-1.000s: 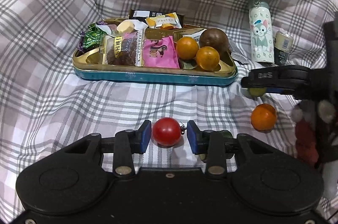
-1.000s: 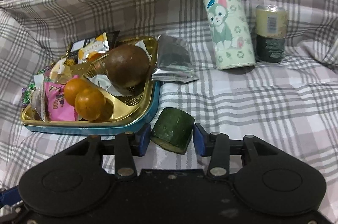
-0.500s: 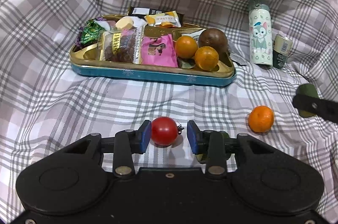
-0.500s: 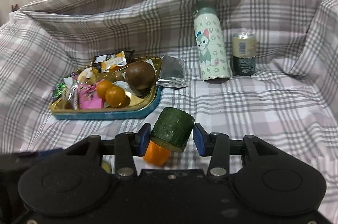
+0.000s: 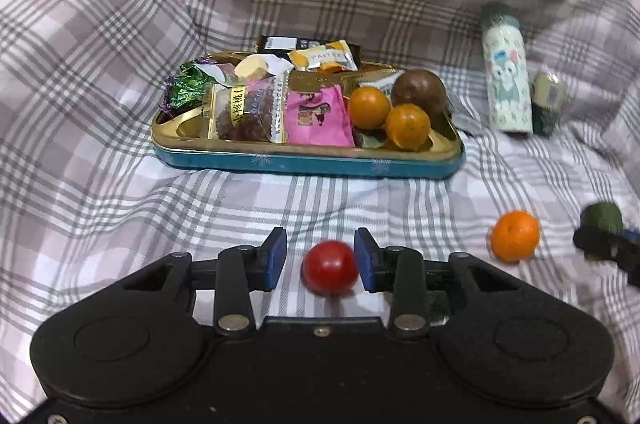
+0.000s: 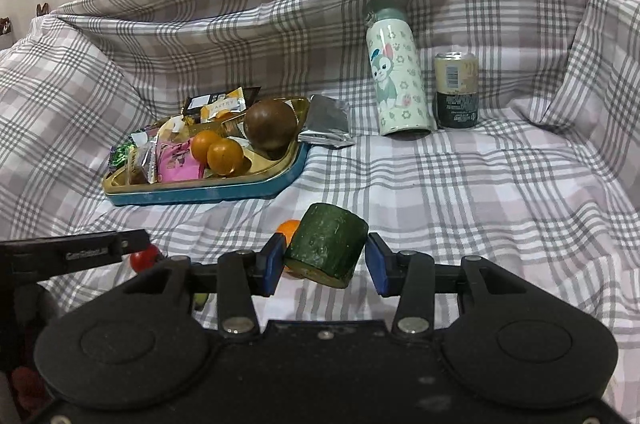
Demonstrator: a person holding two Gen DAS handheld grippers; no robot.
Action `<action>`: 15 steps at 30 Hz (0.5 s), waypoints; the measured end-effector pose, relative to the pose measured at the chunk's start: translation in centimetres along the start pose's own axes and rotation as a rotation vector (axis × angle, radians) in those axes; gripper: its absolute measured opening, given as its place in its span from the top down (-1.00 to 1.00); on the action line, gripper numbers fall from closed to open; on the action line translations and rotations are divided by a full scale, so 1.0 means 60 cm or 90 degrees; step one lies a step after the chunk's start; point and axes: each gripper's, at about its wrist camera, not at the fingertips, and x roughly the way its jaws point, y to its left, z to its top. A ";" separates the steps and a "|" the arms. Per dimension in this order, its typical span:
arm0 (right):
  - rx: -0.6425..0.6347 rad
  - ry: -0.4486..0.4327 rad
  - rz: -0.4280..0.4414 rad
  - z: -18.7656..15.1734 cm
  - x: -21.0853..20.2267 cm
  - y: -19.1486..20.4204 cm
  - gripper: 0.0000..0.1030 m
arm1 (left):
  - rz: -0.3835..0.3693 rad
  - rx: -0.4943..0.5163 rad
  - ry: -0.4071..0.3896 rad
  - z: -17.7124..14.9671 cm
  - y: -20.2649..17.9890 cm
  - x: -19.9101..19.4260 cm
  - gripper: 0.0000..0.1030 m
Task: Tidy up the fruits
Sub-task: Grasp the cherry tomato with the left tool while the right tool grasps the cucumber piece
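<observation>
My left gripper is open around a red tomato that lies on the checked cloth, close to the right pad. My right gripper is shut on a green cucumber chunk and holds it above the cloth; it also shows at the right edge of the left wrist view. A loose orange lies on the cloth to the right of the tomato. The gold and teal tray holds two oranges and a brown round fruit at its right end.
Snack packets fill the tray's left and middle. A cat-print bottle and a can stand at the back right. A silver foil pouch lies beside the tray. Cloth folds rise at the back and sides.
My right gripper has lifted the cucumber chunk off the cloth and drawn back from the tray. My left gripper has stayed open around the tomato, shifting slightly left.
</observation>
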 end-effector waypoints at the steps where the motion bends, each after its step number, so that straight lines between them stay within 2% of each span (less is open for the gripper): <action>1: 0.000 -0.003 -0.002 0.000 -0.001 -0.001 0.12 | -0.001 0.019 0.001 -0.002 -0.002 -0.007 0.12; 5: 0.012 0.000 0.008 0.004 -0.004 -0.008 0.12 | -0.001 0.118 0.010 -0.016 -0.021 -0.023 0.11; 7: 0.020 0.005 0.012 0.006 -0.003 -0.011 0.12 | -0.006 0.141 0.026 -0.020 -0.028 -0.019 0.11; 11: 0.028 0.006 0.017 0.008 -0.005 -0.014 0.12 | 0.000 0.142 0.066 -0.021 -0.027 0.002 0.11; 15: 0.037 0.006 0.019 0.011 -0.005 -0.016 0.12 | 0.009 0.126 0.073 -0.019 -0.017 0.014 0.11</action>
